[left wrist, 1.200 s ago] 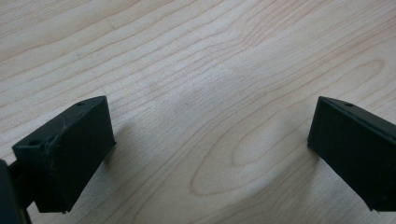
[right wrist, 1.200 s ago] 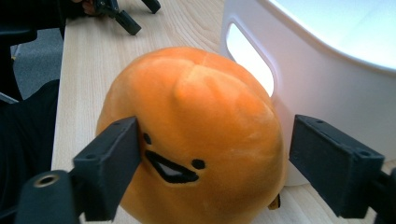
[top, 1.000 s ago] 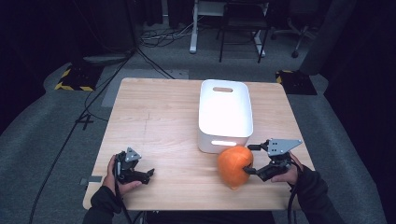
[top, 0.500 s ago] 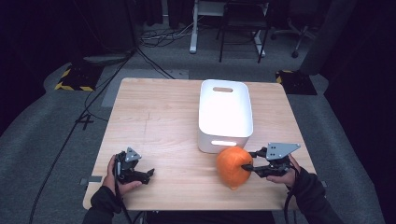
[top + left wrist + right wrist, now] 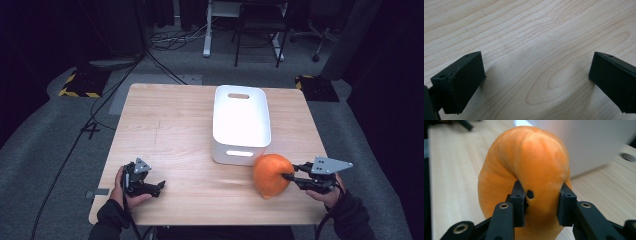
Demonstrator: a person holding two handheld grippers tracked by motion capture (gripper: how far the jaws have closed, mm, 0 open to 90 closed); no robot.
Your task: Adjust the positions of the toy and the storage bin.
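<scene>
Near the table's (image 5: 180, 130) front right corner, at about five o'clock from its middle, sits an orange plush pumpkin (image 5: 272, 175). Just behind it, at roughly eleven o'clock from the plush, stands a white bin (image 5: 241, 122) turned upside down, its near end wall with the handle slot facing the person; the two lie very close, and whether they touch cannot be told. That bin blocks the way straight back from the plush, while bare wood lies open to its nine o'clock side.

From above the pumpkin looks a little taller than wide, its long axis running from the near edge toward the bin and leaning slightly to the eleven o'clock side. In the right gripper view it stands upright, a crease at its top and the squeezed side facing the person's right hand.

The right gripper (image 5: 290, 178) comes in level from three o'clock. Its jaws have just been closing, and now they pinch a fold of the pumpkin's fabric (image 5: 541, 197), which bulges between the pads.

A second ago those jaws stood wide around the plush, which lay slightly farther left.

The left gripper (image 5: 159, 186) rests at seven o'clock near the front edge, jaws spread wide over bare wood, unchanged.
</scene>
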